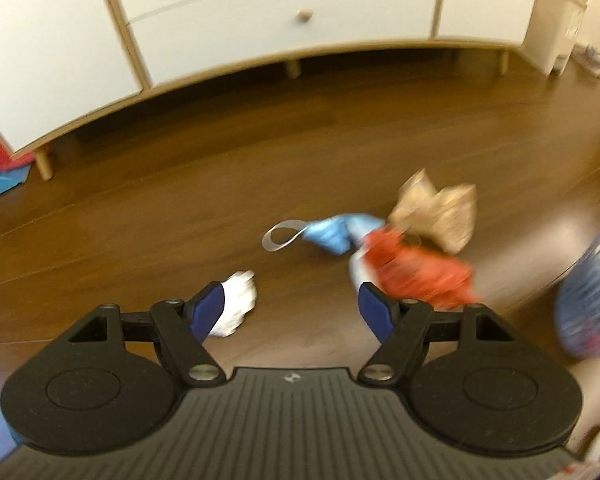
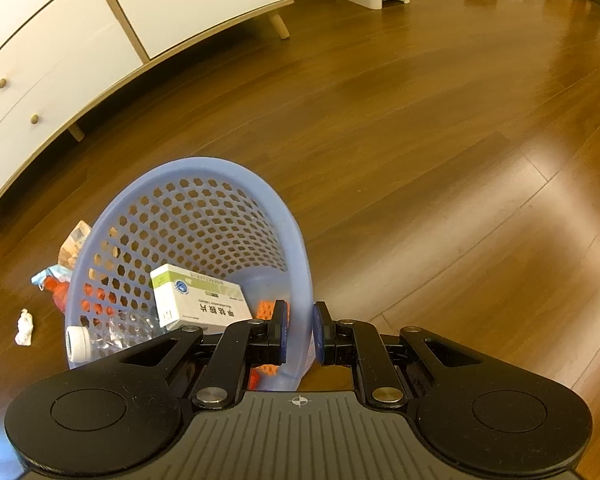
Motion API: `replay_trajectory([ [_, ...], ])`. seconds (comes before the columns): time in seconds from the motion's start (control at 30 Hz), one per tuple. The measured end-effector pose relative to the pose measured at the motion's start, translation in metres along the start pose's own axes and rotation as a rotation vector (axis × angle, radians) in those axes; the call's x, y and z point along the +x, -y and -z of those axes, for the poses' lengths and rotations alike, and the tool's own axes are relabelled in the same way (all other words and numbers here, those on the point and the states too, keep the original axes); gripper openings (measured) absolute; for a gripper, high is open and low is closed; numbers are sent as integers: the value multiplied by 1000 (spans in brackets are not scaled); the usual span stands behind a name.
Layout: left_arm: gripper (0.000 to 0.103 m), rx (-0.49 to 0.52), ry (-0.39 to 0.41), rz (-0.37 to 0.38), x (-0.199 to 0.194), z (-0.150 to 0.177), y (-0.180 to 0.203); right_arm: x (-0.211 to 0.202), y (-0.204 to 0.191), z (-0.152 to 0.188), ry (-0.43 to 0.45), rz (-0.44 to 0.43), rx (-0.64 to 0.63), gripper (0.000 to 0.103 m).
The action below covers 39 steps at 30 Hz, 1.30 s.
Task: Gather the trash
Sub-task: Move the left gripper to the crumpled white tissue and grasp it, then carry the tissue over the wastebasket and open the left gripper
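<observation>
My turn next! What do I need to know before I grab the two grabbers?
Left gripper: open, holding nothing, low over the floor with the white crumpled tissue by its left finger.
Right gripper: shut on the rim of the blue basket, one finger inside and one outside.
Done: a white medicine box and a clear plastic bottle are in the basket.
Left on the floor: the tissue, a blue face mask, a red wrapper and crumpled brown paper, all beside the basket.
The tissue looks like the nearest pick.

Two low floorward views, shared trash (image 1: 416, 268)
</observation>
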<state>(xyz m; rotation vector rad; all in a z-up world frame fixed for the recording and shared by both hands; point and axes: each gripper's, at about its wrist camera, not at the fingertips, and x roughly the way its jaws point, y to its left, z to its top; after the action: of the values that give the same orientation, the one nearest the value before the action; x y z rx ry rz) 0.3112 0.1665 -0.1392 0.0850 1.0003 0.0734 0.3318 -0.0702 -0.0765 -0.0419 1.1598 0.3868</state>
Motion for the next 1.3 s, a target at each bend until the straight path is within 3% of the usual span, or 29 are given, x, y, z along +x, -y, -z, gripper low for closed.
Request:
replay_trajectory([
  [0.3, 66, 75, -62, -46, 73, 52, -40, 3, -2, -3, 2, 75, 41, 9],
  [0.47, 60, 99, -78, -62, 111, 50, -47, 5, -10, -4, 7, 103, 46, 9],
  [0.77, 57, 95, -118, -86, 170, 38, -57, 6, -16, -5, 15, 141, 47, 9],
  [0.83, 52, 94, -148, -85, 182, 38, -58, 6, -17, -5, 16, 147, 48, 9],
  [0.9, 35, 84, -182, -82, 193, 41, -59, 6, -18, -5, 15, 152, 47, 9],
  [1.03, 14, 88, -181, -69, 190, 44, -59, 5, -19, -4, 17, 150, 46, 9],
  [1.3, 13, 100, -139, -38, 133, 25, -54, 6, -15, -4, 4, 136, 49, 9],
])
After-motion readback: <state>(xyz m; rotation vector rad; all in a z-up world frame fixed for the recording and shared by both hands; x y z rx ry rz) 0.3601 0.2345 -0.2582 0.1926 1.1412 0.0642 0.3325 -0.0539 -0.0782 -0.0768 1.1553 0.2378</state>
